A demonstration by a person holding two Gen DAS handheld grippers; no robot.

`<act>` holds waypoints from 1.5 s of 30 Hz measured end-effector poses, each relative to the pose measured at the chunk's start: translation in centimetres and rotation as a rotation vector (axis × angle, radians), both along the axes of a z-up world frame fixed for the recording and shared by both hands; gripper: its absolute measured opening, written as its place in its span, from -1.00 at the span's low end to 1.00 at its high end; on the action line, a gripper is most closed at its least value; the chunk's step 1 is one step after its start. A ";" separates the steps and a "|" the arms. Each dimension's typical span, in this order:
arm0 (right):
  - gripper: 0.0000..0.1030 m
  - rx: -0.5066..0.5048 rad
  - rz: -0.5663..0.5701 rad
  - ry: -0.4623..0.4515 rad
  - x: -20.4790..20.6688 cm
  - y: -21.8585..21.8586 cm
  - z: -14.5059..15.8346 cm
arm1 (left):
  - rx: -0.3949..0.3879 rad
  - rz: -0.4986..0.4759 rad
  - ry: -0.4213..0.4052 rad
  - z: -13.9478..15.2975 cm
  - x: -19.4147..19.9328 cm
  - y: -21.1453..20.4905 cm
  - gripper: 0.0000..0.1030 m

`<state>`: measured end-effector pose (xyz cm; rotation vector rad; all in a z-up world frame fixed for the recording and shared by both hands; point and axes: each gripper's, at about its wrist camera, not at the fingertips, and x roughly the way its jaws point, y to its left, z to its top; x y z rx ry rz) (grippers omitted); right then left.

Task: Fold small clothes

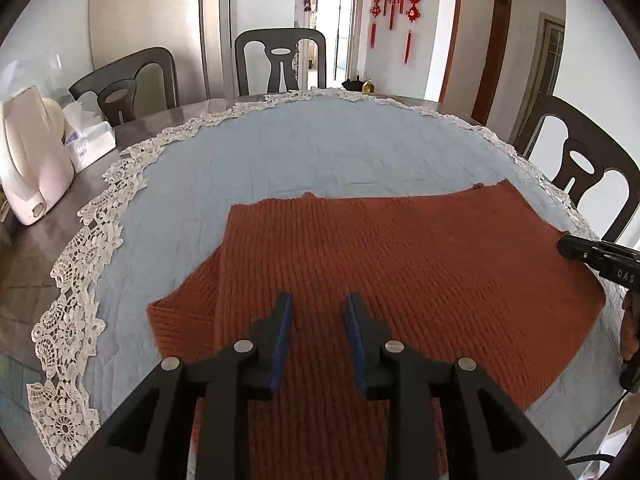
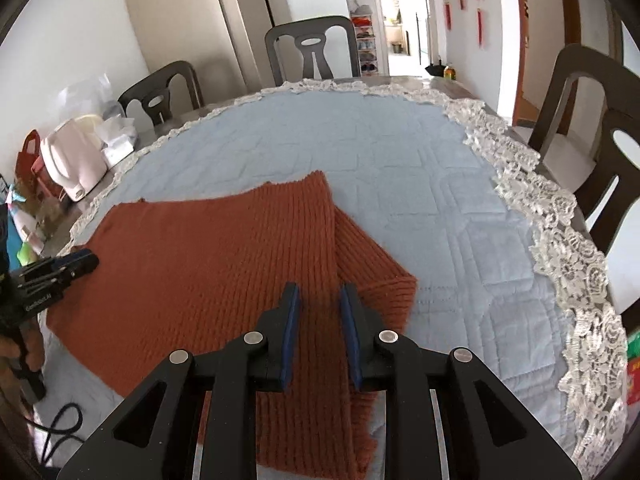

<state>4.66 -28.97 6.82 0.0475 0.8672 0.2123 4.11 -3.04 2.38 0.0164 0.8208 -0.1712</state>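
Now, through the left wrist view, our left claw (image 1: 320, 312) hovers with a narrow gap and nothing between the pads, over the near part of the rust knitted sweater (image 1: 400, 248), which lies flat on the blue quilted cloth (image 1: 280, 152). A sleeve (image 1: 180, 312) juts out left of this claw; we judge the next fold should bring it inward, gripping at its cuff edge. Beyond the sweater the cloth lies bare up to its lace edge (image 1: 80, 240), while a kettle (image 1: 32, 168) stands far left on the counter (image 1: 36, 248).

Through the right wrist view, our right claw (image 2: 320, 308) is likewise narrow and empty above the sweater's edge, with the other sleeve (image 2: 376, 272) just to its right. Bare cloth stretches ahead and right, so we can sweep freely there.
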 end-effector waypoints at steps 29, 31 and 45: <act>-0.27 0.050 0.150 0.014 -1.6 5.1 -0.2 | -0.213 0.182 0.021 -0.7 -2.4 7.9 0.11; -0.27 0.053 0.149 0.016 -1.5 5.1 -0.2 | -0.276 0.174 0.048 -1.3 -2.3 8.2 0.12; -0.27 0.072 0.153 0.024 -1.3 5.2 -0.5 | -0.443 0.112 0.059 -1.8 -3.0 8.0 0.13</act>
